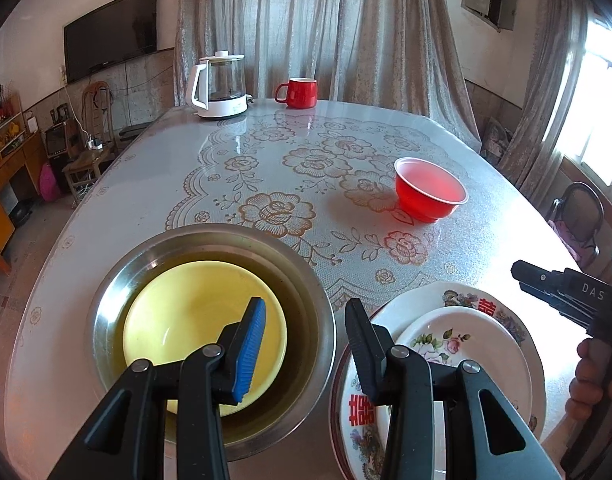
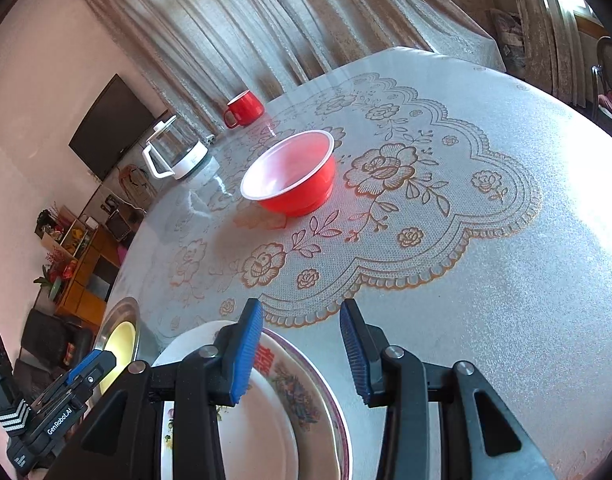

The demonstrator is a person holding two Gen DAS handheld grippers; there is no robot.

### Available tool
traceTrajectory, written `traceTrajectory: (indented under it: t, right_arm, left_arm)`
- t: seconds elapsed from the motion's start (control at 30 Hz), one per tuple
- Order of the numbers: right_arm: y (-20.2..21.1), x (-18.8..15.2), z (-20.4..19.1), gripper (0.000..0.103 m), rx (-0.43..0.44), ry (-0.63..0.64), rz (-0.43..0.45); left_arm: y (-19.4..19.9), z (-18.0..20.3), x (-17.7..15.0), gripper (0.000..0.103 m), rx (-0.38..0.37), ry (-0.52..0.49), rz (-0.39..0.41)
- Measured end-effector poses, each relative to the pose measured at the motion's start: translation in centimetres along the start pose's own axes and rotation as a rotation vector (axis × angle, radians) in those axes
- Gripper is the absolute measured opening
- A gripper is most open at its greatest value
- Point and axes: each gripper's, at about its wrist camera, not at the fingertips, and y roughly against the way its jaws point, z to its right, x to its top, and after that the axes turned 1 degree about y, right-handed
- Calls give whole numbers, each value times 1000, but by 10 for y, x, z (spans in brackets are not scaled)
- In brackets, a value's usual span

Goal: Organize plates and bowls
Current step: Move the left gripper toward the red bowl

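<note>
In the left wrist view, the left gripper [image 1: 306,344] is angled down over the table [image 1: 486,216], its jaws parted and empty; a yellow bowl [image 1: 178,320] inside a steel basin [image 1: 118,280] is seen beneath its left finger, stacked plates [image 1: 466,332] lower right, a red bowl [image 1: 430,190] farther up. In the right wrist view, the right gripper [image 2: 302,352] is likewise held open and empty, the plates [image 2: 266,440] under its left finger, the red bowl [image 2: 290,172] above centre.

A table [image 1: 146,184] under a lace-patterned cloth carries everything. Just ahead of the left gripper [image 1: 306,344] sit a steel basin [image 1: 106,296] and a large patterned plate [image 1: 494,304]. A red bowl [image 1: 430,190] stands farther ahead; a kettle [image 1: 220,88] and red mug [image 1: 300,92] stand farthest off.
</note>
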Motion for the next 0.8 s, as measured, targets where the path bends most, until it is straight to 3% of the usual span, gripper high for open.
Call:
traceTrajectory:
  t: [0.23, 0.37, 0.53, 0.8]
  right_arm:
    - [-8, 21, 10, 35, -7, -23, 11]
    - [-15, 37, 15, 35, 9, -37, 11]
    - [-25, 61, 15, 32, 4, -12, 26]
    - [-58, 92, 21, 23, -11, -20, 12]
  left_arm:
    - [-11, 12, 21, 42, -24, 1, -7]
    - [-29, 18, 40, 42, -54, 27, -54]
    - [-53, 32, 62, 42, -145, 57, -94]
    - [-101, 54, 97, 40, -227, 111, -137]
